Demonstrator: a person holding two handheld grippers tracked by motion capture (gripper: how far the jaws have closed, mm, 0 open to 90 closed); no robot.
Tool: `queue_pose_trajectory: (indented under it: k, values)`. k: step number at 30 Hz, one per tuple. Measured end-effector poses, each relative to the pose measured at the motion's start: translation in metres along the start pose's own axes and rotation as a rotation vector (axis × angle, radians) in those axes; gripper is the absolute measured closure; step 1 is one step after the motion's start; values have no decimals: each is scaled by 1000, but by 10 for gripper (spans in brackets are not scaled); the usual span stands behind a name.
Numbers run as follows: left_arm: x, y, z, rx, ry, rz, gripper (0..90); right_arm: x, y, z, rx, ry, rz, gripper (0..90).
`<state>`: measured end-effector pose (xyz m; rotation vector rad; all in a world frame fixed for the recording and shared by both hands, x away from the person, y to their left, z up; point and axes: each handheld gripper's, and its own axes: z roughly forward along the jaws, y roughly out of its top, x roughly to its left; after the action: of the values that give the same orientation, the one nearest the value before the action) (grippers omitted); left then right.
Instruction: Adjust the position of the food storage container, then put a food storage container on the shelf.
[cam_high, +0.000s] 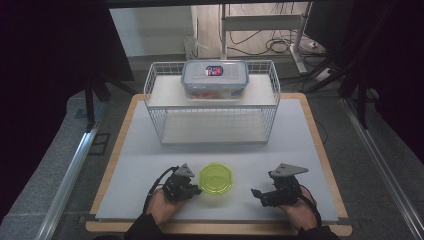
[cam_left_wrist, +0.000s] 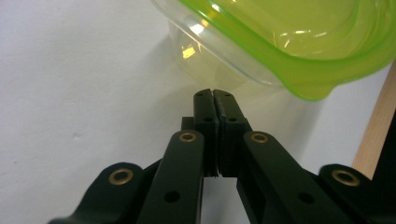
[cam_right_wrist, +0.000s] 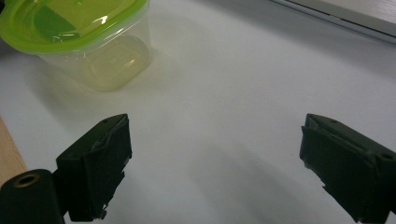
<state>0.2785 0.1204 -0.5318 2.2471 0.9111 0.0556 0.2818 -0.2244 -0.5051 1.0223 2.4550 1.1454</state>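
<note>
While the left tool (cam_left_wrist: 214, 100) rests clenched beside a clear, green-lidded tub (cam_high: 216, 178), the right tool (cam_right_wrist: 215, 154) gapes.

White wire rack (cam_high: 159, 100) on table (cam_high: 305, 135); blue-lidded container (cam_high: 215, 78) on its top shelf

Lidded green container (cam_high: 216, 178) sits upright near the table's (cam_high: 300, 150) front.
</note>
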Motion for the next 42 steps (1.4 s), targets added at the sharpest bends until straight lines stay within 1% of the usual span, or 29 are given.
queue_pose_trajectory:
  k: [1, 2, 4, 6, 7, 8, 10, 12, 13, 15, 17, 19, 21, 23, 24, 26, 27, 29, 31, 33, 34, 35, 36, 39, 42]
  values:
    - [0, -1, -3, 4, 28, 7, 873, 0, 0, -1, 0, -1, 2, 88]
    - [1, -2, -6, 5, 46, 10, 855, -1, 0, -1, -3, -3, 1, 87]
    - [2, -5, -14, -7, 94, 18, 789, -2, 0, -1, -4, -3, 3, 87]
    - [2, -10, -23, -18, 152, 37, 651, -2, 0, -2, -5, -5, 4, 87]
    - [3, -13, -29, -27, 176, 46, 584, -2, 0, -2, -7, -4, 4, 87]
    - [3, -16, -34, -40, 191, 44, 527, -2, 0, -2, -8, -5, 4, 88]
    - [5, -23, -44, -70, 212, 39, 400, -3, 0, -3, -8, -3, 3, 87]
    - [7, -30, -53, -102, 216, 25, 297, -2, 0, -3, -8, -2, 4, 87]
    - [8, -34, -57, -118, 215, 14, 257, -2, 0, -3, -7, -3, 2, 87]
    - [11, -43, -63, -152, 212, -8, 206, -2, 0, -2, -7, -2, 2, 85]
    - [14, -48, -67, -170, 214, -29, 181, -2, 0, -2, -2, 1, 3, 85]
    - [15, -51, -69, -188, 215, -36, 155, -2, -1, -1, 4, 7, 8, 83]
    - [14, -52, -71, -205, 227, -32, 100, -2, -1, -1, 4, 7, 15, 77]
    - [13, -52, -71, -213, 233, -23, 89, -2, -1, 0, 1, -1, 23, 61]
    - [12, -53, -71, -208, 238, -12, 76, -2, -1, 0, 0, -6, 31, 51]
    - [12, -54, -71, -195, 254, -4, 69, -1, 1, -1, 1, -19, 48, 30]
    - [12, -56, -71, -190, 259, -2, 69, 0, 1, -1, -3, -18, 52, 24]
    - [12, -57, -71, -187, 261, -6, 69, 3, 3, -1, -2, -9, 54, 17]
    - [12, -58, -71, -184, 267, -8, 70, 7, 6, -1, 14, 9, 62, 16]
    - [11, -59, -72, -186, 267, -9, 71, 13, 9, -2, 28, 15, 55, 17]
    - [11, -59, -72, -185, 268, -8, 70, 16, 11, -2, 38, 10, 48, 40]
    - [11, -59, -72, -182, 268, -7, 71, 18, 13, -2, 48, 3, 52, 72]
    - [11, -59, -72, -182, 268, -7, 71, 20, 15, -3, 48, 8, 63, 115]
    - [10, -59, -72, -177, 269, -5, 70, 21, 21, -4, 35, 34, 104, 228]
    - [10, -60, -71, -174, 271, -10, 67, 23, 27, -3, 3, 71, 144, 313]
